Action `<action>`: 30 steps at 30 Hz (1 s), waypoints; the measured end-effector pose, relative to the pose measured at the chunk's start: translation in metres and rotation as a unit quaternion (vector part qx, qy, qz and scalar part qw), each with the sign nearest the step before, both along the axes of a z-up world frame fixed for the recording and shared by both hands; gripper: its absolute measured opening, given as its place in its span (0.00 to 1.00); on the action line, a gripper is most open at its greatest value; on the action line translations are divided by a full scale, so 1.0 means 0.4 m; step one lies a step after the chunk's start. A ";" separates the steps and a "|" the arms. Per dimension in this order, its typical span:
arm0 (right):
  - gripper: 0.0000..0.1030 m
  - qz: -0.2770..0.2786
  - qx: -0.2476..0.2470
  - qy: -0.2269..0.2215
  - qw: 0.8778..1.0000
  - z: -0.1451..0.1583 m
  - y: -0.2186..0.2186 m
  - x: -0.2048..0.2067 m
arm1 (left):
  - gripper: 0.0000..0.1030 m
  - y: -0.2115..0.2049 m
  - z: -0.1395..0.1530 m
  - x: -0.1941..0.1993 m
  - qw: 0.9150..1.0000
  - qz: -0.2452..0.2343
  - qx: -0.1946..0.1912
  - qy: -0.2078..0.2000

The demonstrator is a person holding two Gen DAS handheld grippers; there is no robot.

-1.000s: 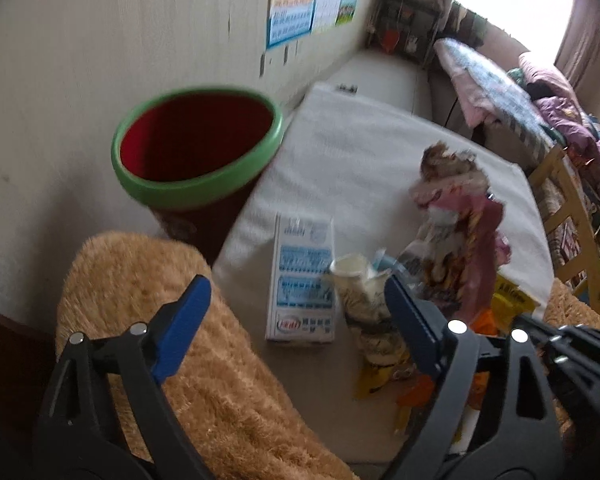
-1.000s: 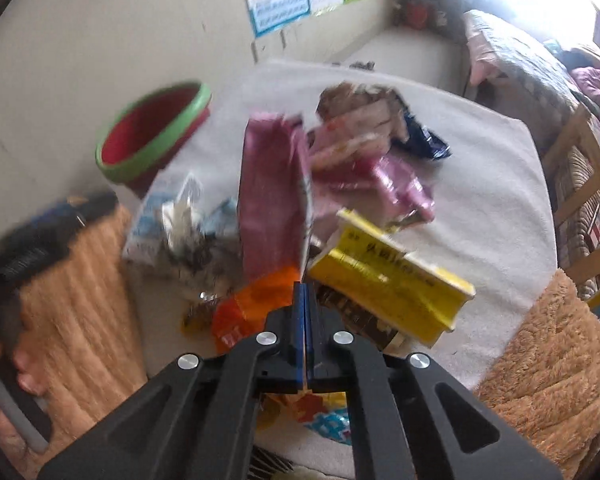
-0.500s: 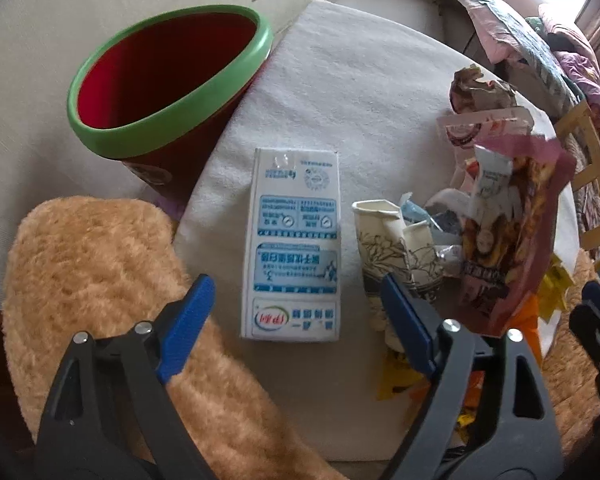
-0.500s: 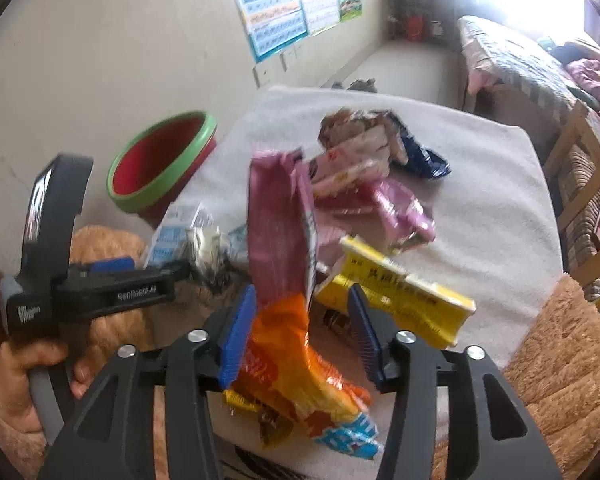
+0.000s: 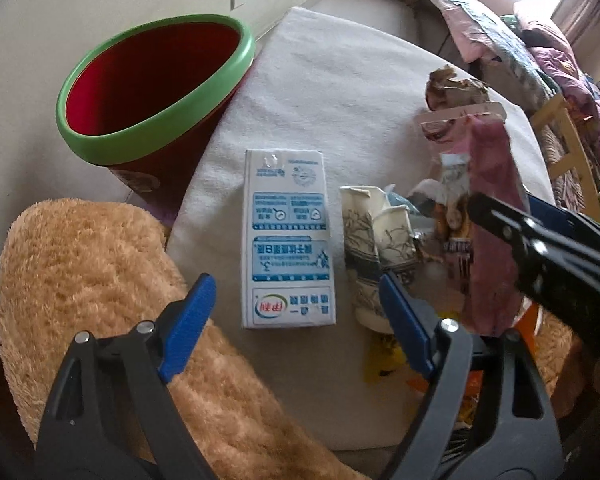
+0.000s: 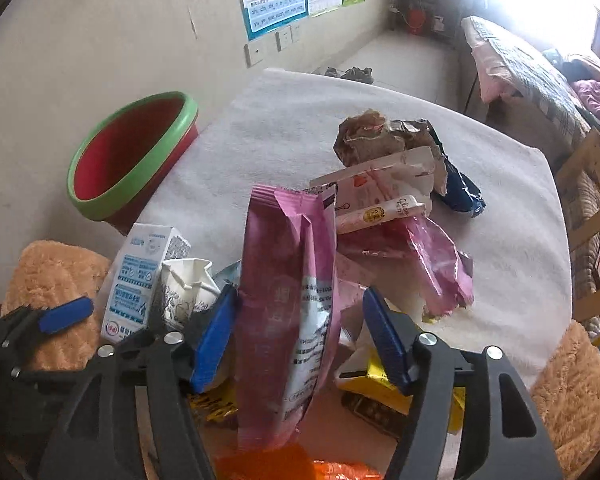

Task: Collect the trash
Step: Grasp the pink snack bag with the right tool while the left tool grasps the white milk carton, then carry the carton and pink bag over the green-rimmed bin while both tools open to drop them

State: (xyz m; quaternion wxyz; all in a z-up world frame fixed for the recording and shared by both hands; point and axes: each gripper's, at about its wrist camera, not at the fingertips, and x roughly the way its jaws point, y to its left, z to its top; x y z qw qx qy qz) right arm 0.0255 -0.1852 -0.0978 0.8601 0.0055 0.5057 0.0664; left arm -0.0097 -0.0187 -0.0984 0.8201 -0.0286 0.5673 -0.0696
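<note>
A red bin with a green rim (image 5: 156, 92) stands at the table's left edge; it also shows in the right wrist view (image 6: 128, 156). A white and blue milk carton (image 5: 288, 240) lies flat on the white cloth, straight ahead of my open left gripper (image 5: 296, 316). Two crushed paper cups (image 5: 376, 248) lie to the carton's right. My right gripper (image 6: 300, 336) is open, with a tall pink snack bag (image 6: 288, 300) standing between its pads. More wrappers (image 6: 388, 176) lie piled behind.
A tan fluffy cushion (image 5: 92, 292) lies by the near left edge, another cushion (image 6: 572, 392) at the right. A yellow packet (image 6: 372, 380) and an orange wrapper (image 6: 284, 464) lie near the front. A wooden chair (image 6: 592, 200) and a bed stand to the right.
My right gripper has gone from shut to open around the pink bag. My left gripper has moved closer over the milk carton and stays open.
</note>
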 end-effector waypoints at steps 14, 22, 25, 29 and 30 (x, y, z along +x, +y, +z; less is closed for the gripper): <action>0.45 -0.022 0.121 -0.017 0.992 0.096 -0.089 0.003 | 0.73 -0.007 -0.023 0.103 0.999 0.035 0.005 0.021; 0.45 -0.013 0.136 -0.037 0.990 0.143 -0.090 0.033 | 0.61 -0.010 -0.064 0.145 0.998 0.036 0.014 0.053; 0.45 -0.008 0.138 -0.032 0.990 0.137 -0.089 0.044 | 0.49 -0.007 -0.068 0.151 0.998 0.038 0.001 0.059; 0.45 -0.007 0.145 -0.032 0.989 0.142 -0.094 0.054 | 0.49 0.011 -0.055 0.159 0.997 0.041 -0.024 0.053; 0.45 -0.007 0.147 -0.034 0.989 0.146 -0.097 0.055 | 0.49 0.016 -0.038 0.162 0.998 0.044 -0.031 0.041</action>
